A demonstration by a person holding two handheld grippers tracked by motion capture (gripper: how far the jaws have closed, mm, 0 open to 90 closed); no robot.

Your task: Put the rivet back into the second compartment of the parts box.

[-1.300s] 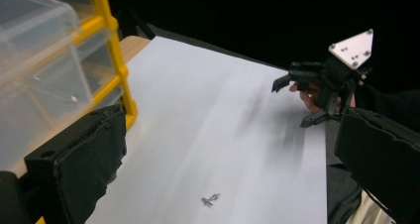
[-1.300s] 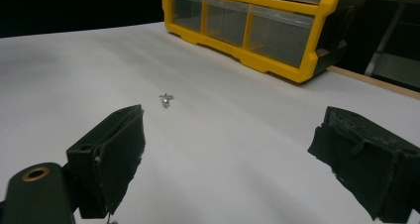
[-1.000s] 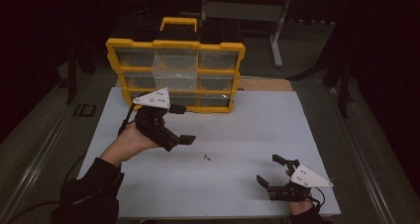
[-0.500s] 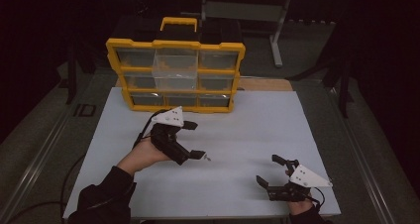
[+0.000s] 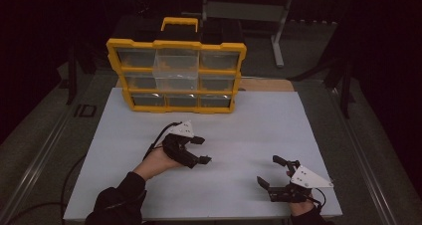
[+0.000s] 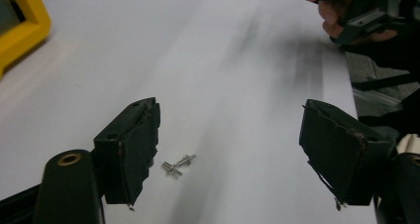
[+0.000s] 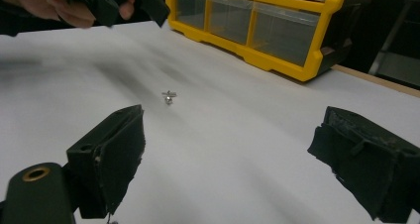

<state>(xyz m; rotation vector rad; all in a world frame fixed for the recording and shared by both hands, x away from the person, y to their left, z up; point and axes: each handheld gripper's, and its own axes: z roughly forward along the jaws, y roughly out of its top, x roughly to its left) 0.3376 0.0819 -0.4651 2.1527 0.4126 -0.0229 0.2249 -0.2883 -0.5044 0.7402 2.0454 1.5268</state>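
Two small silver screws (image 6: 177, 164) lie crossed on the white board (image 5: 249, 125); the right gripper view has them at mid-distance (image 7: 169, 96). My left gripper (image 5: 205, 150) is low over them, tilted down. In its own view the left gripper (image 6: 235, 154) is open and its jaws have just been closing. The screws sit between the jaws, close to the left one, and neither pad touches them. My right gripper (image 5: 266, 169) rests open near the board's front right edge with nothing between its jaws (image 7: 228, 159).
A yellow organizer (image 5: 176, 75) with clear drawers stands at the back of the board, its upper middle drawer pulled out a little. A metal stand (image 5: 278, 31) rises behind the table. Bare white board lies between the two grippers.
My left gripper has come down from in front of the organizer toward the near middle of the board, over the screws, and its jaws have narrowed. The right gripper has stayed put.
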